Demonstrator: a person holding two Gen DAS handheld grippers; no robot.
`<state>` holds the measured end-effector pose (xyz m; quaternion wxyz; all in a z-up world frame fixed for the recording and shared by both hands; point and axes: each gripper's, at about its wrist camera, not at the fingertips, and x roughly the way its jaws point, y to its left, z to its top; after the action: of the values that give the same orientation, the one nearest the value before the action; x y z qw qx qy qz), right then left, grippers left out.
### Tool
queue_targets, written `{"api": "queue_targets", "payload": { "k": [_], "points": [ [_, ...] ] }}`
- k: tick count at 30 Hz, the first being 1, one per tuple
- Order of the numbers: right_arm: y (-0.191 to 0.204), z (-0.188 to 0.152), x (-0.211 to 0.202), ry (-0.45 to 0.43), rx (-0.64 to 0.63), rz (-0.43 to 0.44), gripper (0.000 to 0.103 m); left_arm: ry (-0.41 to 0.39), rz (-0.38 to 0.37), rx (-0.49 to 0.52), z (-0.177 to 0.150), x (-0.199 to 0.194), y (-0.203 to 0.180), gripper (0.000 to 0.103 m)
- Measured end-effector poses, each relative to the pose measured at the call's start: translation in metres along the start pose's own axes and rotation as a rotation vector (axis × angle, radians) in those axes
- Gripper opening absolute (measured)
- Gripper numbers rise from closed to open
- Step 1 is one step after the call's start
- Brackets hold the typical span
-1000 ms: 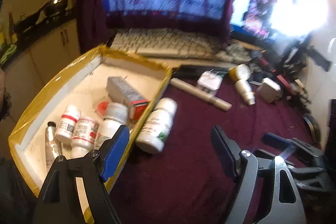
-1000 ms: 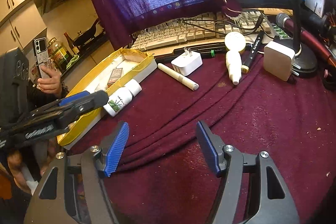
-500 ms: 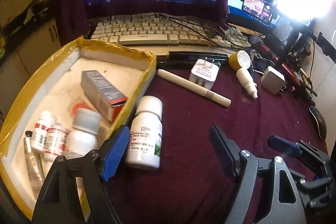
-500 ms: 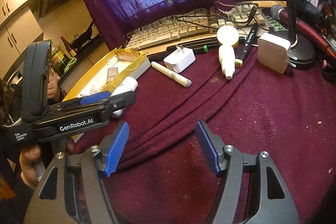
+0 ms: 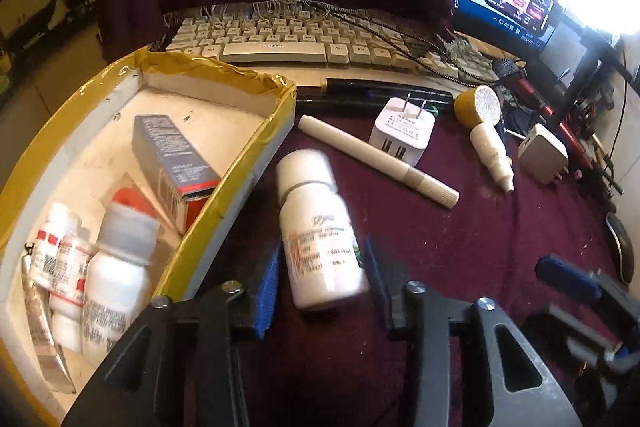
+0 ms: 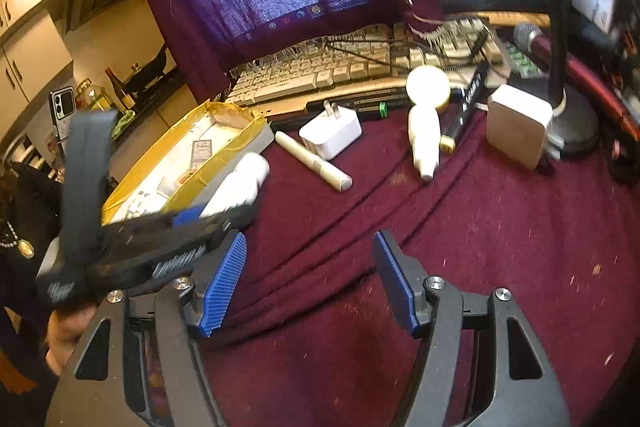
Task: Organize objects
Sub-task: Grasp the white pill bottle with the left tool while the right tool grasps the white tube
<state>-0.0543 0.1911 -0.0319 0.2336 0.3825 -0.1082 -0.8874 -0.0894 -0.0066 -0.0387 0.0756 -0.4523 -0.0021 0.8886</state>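
Observation:
A white pill bottle (image 5: 316, 211) lies on the maroon cloth just right of a yellow-taped box (image 5: 224, 71). My left gripper (image 5: 322, 247) has its jaws closing on the bottle's lower half, and both blue pads meet its sides. The right wrist view shows the same bottle (image 6: 244, 183) with the left gripper (image 6: 216, 215) over it. Inside the box lie several small bottles (image 5: 116, 267), a grey carton (image 5: 172, 155) and a tube. My right gripper (image 6: 310, 267) hangs open over bare cloth, holding nothing.
On the cloth beyond the bottle lie a white stick (image 5: 380, 161), a white charger plug (image 5: 402, 131), a dropper bottle (image 5: 490, 151) and a white adapter (image 5: 542, 155). A keyboard (image 5: 280, 39), a cloth-draped monitor and a microphone stand (image 6: 560, 67) close off the back.
My left gripper came down and forward from beside the box onto the white bottle, and its jaws narrowed from wide open to the bottle's sides. The right gripper stayed put.

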Motion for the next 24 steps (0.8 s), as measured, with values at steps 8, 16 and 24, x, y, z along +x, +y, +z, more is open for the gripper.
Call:
{"api": "queue_targets", "payload": {
  "k": [8, 16, 24],
  "points": [
    [0.007, 0.046, 0.048, 0.093, -0.086, -0.084, 0.047, 0.001, -0.053, -0.066, -0.046, -0.041, 0.018, 0.03],
    [0.029, 0.036, 0.084, 0.204, -0.236, -0.2, 0.017, -0.004, -0.089, -0.081, -0.056, -0.049, 0.025, 0.03],
    [0.053, -0.032, 0.023, 0.176, -0.31, -0.181, 0.01, -0.032, -0.098, -0.052, -0.061, -0.049, 0.024, 0.03]
  ]
}}
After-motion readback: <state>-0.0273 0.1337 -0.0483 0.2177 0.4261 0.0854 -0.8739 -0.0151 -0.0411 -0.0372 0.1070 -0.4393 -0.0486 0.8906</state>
